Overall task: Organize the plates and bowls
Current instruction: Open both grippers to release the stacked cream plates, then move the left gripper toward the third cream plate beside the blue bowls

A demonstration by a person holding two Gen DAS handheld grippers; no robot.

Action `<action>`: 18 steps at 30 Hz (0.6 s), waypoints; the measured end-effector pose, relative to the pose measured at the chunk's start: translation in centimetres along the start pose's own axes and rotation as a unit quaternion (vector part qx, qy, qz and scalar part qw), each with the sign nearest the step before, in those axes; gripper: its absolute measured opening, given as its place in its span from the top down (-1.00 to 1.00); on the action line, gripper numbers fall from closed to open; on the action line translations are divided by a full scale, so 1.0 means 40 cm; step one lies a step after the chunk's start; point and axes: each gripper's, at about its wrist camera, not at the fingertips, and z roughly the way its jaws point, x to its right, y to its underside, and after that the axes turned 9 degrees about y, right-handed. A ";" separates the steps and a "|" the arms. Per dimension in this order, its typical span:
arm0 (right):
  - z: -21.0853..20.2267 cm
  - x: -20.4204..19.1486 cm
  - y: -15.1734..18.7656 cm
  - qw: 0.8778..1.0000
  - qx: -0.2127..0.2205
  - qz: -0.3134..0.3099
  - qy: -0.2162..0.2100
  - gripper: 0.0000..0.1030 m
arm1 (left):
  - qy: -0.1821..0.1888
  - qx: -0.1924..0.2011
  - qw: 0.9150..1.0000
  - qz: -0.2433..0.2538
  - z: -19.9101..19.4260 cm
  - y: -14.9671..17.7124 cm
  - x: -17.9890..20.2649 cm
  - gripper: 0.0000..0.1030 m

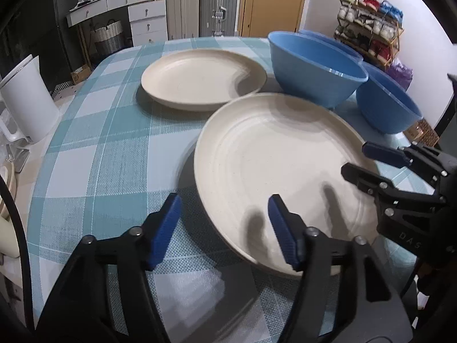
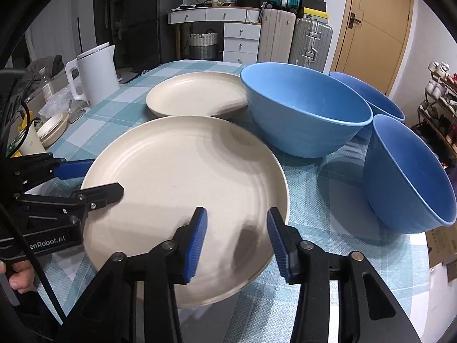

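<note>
A cream plate (image 1: 274,165) lies near me on the checked tablecloth; it also shows in the right wrist view (image 2: 182,188). A second cream plate (image 1: 200,78) (image 2: 197,94) lies behind it. Three blue bowls stand at the right: a large one (image 1: 311,65) (image 2: 302,108), one behind it (image 2: 368,91), and a tilted one (image 1: 385,105) (image 2: 405,177). My left gripper (image 1: 225,228) is open, its jaws astride the near plate's left rim. My right gripper (image 2: 237,243) is open, astride the same plate's right rim; it also shows in the left wrist view (image 1: 362,161).
A white kettle (image 2: 95,71) stands at the table's left edge, with stacked small cream dishes (image 2: 52,128) beside it. Drawers, suitcases and a door are behind the table. A shoe rack (image 1: 368,28) stands at the right.
</note>
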 end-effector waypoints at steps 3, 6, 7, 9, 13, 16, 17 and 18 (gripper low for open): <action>-0.006 0.003 0.000 1.000 0.007 0.005 0.000 0.03 | -0.001 0.018 1.000 -0.016 -0.018 -0.007 -0.009 -0.60; -0.010 0.006 -0.003 1.000 0.010 0.009 -0.008 -0.21 | 0.007 0.025 0.999 -0.034 -0.031 -0.013 -0.024 -0.61; -0.013 0.007 -0.003 1.000 0.013 0.010 -0.011 -0.29 | 0.008 0.028 0.999 -0.040 -0.036 -0.015 -0.029 -0.66; -0.024 0.012 -0.006 1.000 0.021 0.014 -0.018 -0.52 | 0.005 0.033 0.998 -0.051 -0.044 -0.018 -0.039 -0.78; -0.048 0.023 -0.018 0.999 0.039 0.021 -0.024 -0.69 | 0.007 0.051 0.997 -0.052 -0.068 -0.023 -0.047 -0.98; -0.062 0.029 -0.035 0.998 0.055 0.031 -0.019 -0.89 | -0.002 0.059 0.997 -0.055 -0.081 -0.028 -0.055 -0.98; -0.066 0.031 -0.040 0.997 0.061 0.035 -0.018 -0.95 | -0.005 0.062 0.996 -0.059 -0.084 -0.030 -0.059 -0.98; -0.071 0.034 -0.046 0.997 0.069 0.039 -0.017 -0.96 | -0.007 0.063 0.996 -0.062 -0.087 -0.032 -0.063 -0.98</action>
